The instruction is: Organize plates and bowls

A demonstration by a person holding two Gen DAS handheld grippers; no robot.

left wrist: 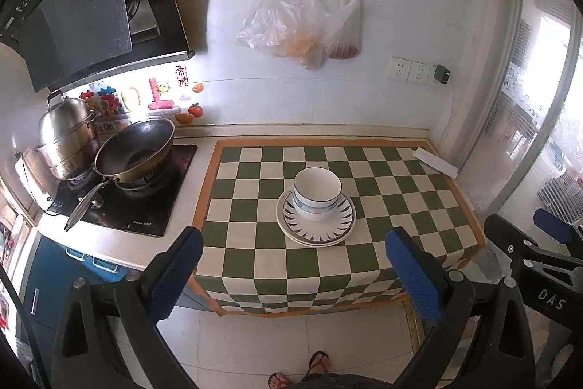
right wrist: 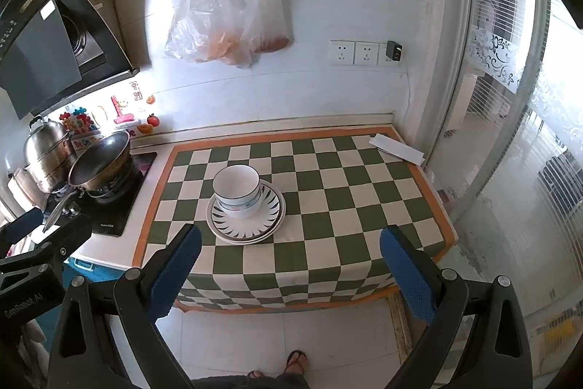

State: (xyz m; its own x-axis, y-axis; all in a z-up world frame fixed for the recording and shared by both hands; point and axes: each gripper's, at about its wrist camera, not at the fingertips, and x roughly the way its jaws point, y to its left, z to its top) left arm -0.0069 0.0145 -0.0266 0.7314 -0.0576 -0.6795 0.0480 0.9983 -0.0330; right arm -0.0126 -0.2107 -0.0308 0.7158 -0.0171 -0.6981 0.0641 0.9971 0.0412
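On the far left a wok (left wrist: 136, 152) sits on the hob, clear of the work. The left tongs (left wrist: 293, 274) hang wide apart and hold nothing, back from the near edge of the table (left wrist: 400, 206). Ahead of them, nearly centred between the jaws, the bowls (left wrist: 317, 194) sit nested on the stacked plates (left wrist: 316, 232); how many of each is hard to tell. The right tongs (right wrist: 290, 270) are equally wide and hold nothing, but for them the pile lies ahead and to the left. So the left tongs look the better lined up.
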